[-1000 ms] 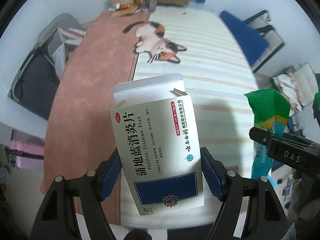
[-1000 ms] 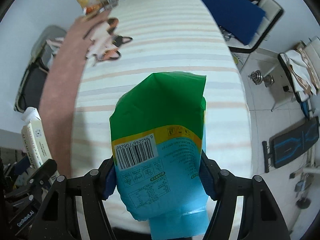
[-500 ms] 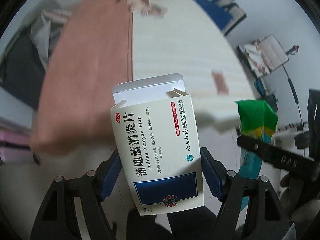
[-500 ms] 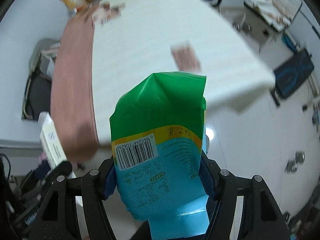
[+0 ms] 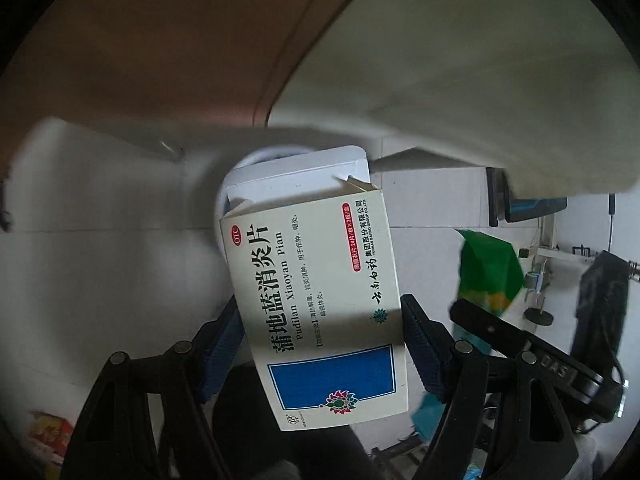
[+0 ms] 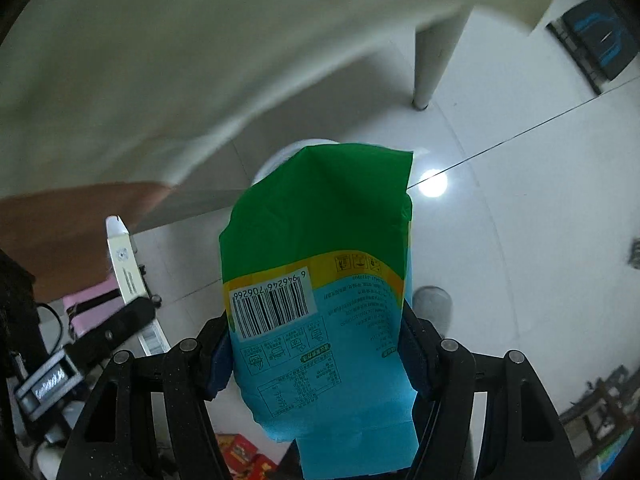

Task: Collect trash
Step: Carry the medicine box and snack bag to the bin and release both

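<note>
Above floor, beyond surface (image 6: 200,40) edge: left hand-held gripper (image 5: 322,344) clamps medicine box (image 5: 316,300), right hand-held gripper (image 6: 316,356) clamps snack bag (image 6: 320,292). White bin (image 6: 280,160) mostly hidden below; mistimed release risks miss, slick bag may slip.

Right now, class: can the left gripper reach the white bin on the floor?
Probably yes: the left gripper, shut on the box, points straight at the bin, and nothing shows between them.

The left gripper (image 5: 322,344) clamped a cream cardboard medicine box (image 5: 316,304) with blue panel, top flap open. Behind it showed a round white bin rim (image 5: 256,160). To its right, the other gripper (image 5: 520,352) pinched a green plastic wrapper (image 5: 488,268).
</note>
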{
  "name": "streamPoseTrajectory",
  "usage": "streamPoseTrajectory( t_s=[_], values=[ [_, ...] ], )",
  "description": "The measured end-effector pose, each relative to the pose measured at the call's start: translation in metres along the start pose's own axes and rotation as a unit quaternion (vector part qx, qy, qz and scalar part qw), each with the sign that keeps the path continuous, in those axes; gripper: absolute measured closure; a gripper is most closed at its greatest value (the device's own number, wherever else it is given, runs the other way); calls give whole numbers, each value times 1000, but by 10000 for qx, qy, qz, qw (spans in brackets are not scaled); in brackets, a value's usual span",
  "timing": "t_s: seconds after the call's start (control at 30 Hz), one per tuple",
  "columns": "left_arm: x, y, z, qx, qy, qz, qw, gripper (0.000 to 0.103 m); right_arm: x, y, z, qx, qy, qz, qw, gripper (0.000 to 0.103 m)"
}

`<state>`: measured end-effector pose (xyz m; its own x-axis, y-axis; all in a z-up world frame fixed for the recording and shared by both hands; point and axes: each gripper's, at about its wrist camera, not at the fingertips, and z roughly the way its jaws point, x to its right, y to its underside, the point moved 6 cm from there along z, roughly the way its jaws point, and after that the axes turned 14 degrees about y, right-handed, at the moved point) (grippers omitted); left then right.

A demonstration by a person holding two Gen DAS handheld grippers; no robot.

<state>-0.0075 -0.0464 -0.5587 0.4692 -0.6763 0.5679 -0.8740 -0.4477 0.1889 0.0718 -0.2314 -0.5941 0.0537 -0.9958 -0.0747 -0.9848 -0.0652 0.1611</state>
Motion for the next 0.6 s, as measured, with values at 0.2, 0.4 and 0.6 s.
streamPoseTrajectory(
  t_s=[0.2,0.4,0.6],
  values=[
    [-50,-33,94,-102,-163,-94,9998,0,-6,-37,118,-112,-117,-183,9997,30],
    [-67,-38,116,305,-738,-19,9968,0,-15,-56,169,31,-346,-276,9990,7],
    [-72,-13,101,626,-1332,98,9891,0,-15,-51,165,319,-109,-433,9985,0]
  ],
)
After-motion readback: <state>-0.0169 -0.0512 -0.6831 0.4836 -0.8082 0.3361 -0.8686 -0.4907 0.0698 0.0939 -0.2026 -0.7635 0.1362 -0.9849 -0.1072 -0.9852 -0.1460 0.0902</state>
